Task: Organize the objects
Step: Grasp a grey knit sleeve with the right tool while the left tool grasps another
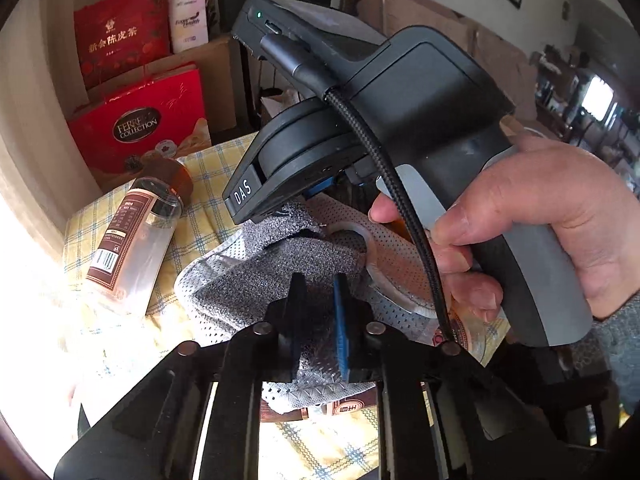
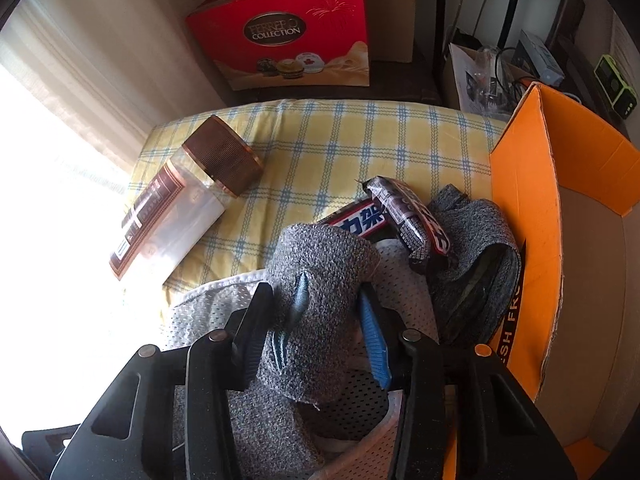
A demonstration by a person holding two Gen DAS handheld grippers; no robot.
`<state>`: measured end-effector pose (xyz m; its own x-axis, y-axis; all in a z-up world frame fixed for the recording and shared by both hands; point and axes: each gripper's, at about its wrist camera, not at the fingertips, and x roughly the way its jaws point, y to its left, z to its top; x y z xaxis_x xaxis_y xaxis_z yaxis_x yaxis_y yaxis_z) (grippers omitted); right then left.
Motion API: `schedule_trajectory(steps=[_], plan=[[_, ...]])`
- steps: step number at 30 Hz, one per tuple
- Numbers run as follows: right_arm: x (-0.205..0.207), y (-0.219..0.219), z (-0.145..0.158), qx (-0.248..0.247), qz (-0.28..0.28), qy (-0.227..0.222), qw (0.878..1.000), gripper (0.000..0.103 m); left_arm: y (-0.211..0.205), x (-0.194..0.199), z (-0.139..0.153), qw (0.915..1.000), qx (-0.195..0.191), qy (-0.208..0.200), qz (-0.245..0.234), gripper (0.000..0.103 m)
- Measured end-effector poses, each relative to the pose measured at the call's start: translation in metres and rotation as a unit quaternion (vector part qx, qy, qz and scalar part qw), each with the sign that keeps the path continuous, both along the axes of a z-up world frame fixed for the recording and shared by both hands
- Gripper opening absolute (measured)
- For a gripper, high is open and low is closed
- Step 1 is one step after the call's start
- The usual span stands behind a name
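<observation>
A grey knitted cloth (image 1: 288,268) lies on a white mesh pad (image 1: 400,256) on the yellow checked tablecloth (image 1: 200,208). My left gripper (image 1: 320,328) is shut on a fold of this cloth. My right gripper (image 2: 316,320) is shut on another fold of the grey cloth (image 2: 320,264); its body, held by a hand, fills the left wrist view (image 1: 400,120). Two dark snack bars (image 2: 404,216) lie on the cloth beyond it. A clear jar with a brown lid (image 2: 180,200) lies on its side at the left, also in the left wrist view (image 1: 132,240).
An open orange cardboard box (image 2: 560,220) stands at the table's right edge. Red gift bags (image 2: 288,36) and cartons stand behind the table. A bright window is at the left. Cluttered boxes and cables sit at the back right (image 2: 492,76).
</observation>
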<state>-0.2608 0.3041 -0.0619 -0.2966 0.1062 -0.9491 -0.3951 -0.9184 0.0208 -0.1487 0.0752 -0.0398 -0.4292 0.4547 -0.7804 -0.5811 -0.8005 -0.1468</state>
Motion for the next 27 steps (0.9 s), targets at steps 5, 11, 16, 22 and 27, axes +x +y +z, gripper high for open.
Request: schedule_trajectory(steps=[5,11,16,22,27], plan=[[0.008,0.003,0.009,0.003,-0.006,0.020,1.000,0.015,-0.005,-0.002,0.002,0.9998,0.018,-0.013,0.000,0.000],[0.022,0.009,0.037,0.002,-0.015,0.060,0.998,0.015,-0.011,0.002,0.016,0.9997,0.003,0.025,0.003,0.063],[0.038,0.007,0.060,0.002,-0.006,0.087,0.996,0.015,0.001,0.009,0.013,0.9973,-0.050,0.049,-0.023,0.069],[0.056,0.009,0.075,0.001,-0.008,0.107,0.994,0.015,0.009,0.001,-0.001,0.9975,-0.061,0.028,-0.023,0.041],[0.069,0.009,0.089,0.002,-0.009,0.130,0.991,0.015,0.000,-0.008,0.000,0.9998,-0.017,0.003,-0.005,0.015]])
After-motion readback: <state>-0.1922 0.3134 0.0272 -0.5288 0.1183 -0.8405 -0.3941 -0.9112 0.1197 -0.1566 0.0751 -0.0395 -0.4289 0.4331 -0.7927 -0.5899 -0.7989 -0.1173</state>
